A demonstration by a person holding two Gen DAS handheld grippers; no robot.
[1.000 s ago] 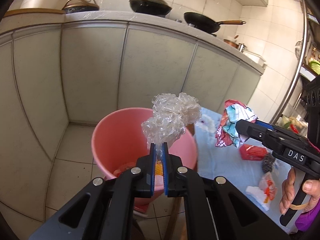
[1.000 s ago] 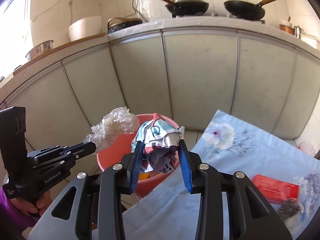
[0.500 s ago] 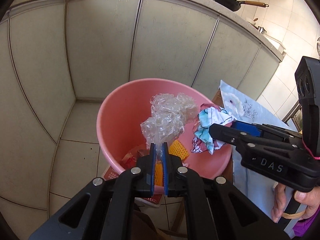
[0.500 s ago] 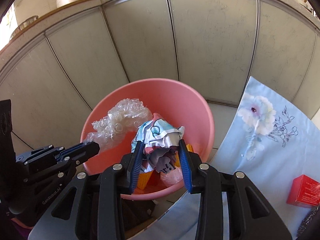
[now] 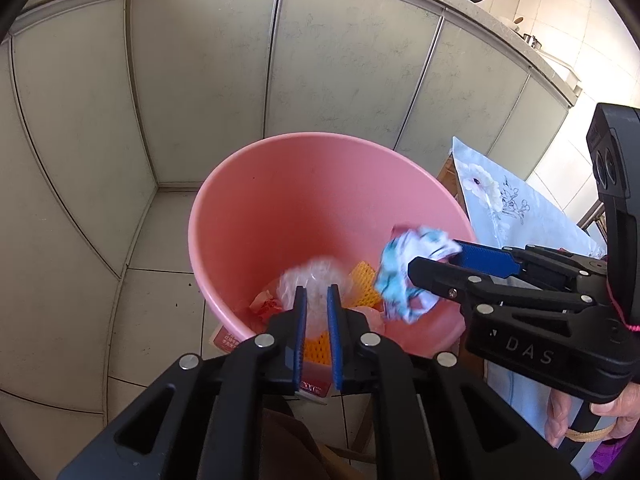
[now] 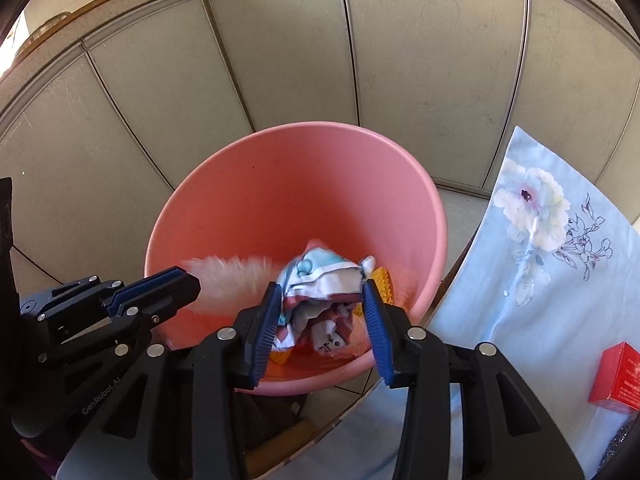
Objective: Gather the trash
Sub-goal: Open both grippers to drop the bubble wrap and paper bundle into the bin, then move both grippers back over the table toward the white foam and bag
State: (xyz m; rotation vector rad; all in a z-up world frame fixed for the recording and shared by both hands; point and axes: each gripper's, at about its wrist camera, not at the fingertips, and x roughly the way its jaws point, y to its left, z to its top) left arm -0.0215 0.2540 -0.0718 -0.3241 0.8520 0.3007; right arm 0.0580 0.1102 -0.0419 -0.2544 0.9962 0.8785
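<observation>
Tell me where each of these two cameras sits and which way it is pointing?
Left wrist view: rides on the left tool, looks steeply down into the pink bucket; its own fingers, the right tool and a hand show.
Right wrist view: rides on the right tool, looks down into the same bucket beside the floral cloth; its own fingers and the left tool show.
Shared: the bucket, the crumpled wrapper, the blurred clear plastic wad, the cabinet doors.

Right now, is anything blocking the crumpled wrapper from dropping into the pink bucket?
Nothing visible does. The crumpled wrapper sits between the right tool's just-opened jaws, above the pink bucket's open mouth; only trash lies below.
</observation>
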